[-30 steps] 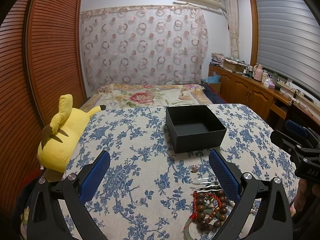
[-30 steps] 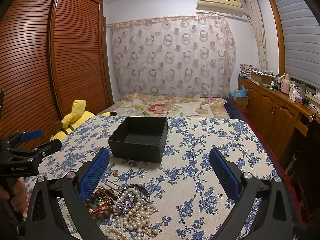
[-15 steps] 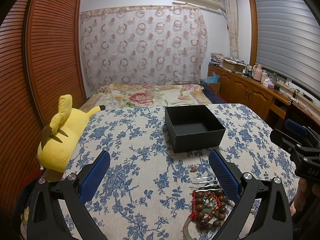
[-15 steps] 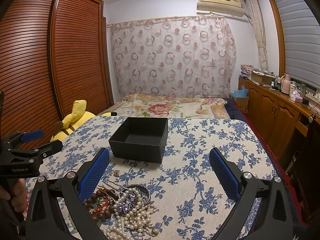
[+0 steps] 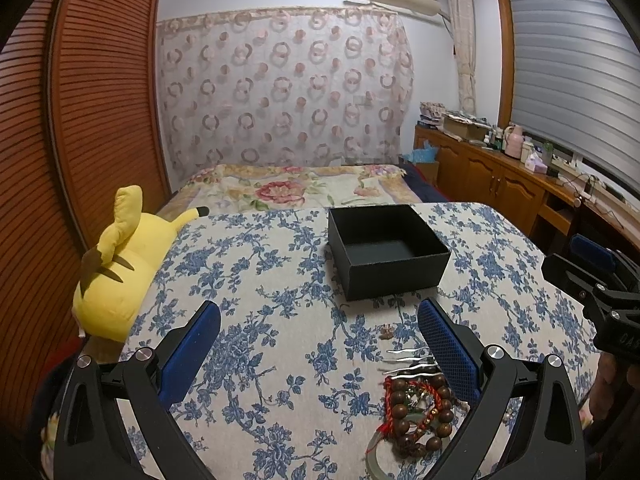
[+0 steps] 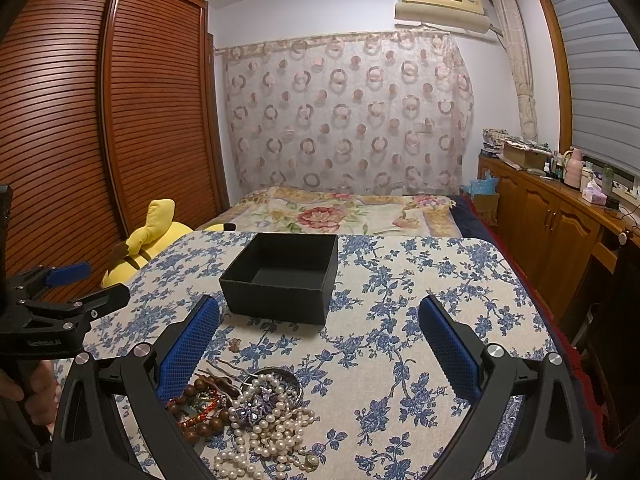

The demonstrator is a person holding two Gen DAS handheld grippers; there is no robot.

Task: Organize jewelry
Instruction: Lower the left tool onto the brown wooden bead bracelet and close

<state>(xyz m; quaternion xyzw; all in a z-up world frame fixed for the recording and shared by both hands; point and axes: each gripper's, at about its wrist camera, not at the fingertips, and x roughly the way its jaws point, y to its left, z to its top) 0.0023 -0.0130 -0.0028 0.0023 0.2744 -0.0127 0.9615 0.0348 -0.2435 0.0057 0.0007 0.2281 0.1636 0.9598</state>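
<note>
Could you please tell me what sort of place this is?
Most likely a home bedroom: a bed with a floral cover lies beyond the table, a louvred wardrobe fills the left wall, and an air conditioner hangs above the curtain.

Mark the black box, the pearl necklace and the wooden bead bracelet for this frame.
black box (image 6: 276,300), right wrist view, on its near outer wall.
pearl necklace (image 6: 276,428), right wrist view, on the heaped pearl strands.
wooden bead bracelet (image 5: 400,411), left wrist view, on a brown bead at its left side.
</note>
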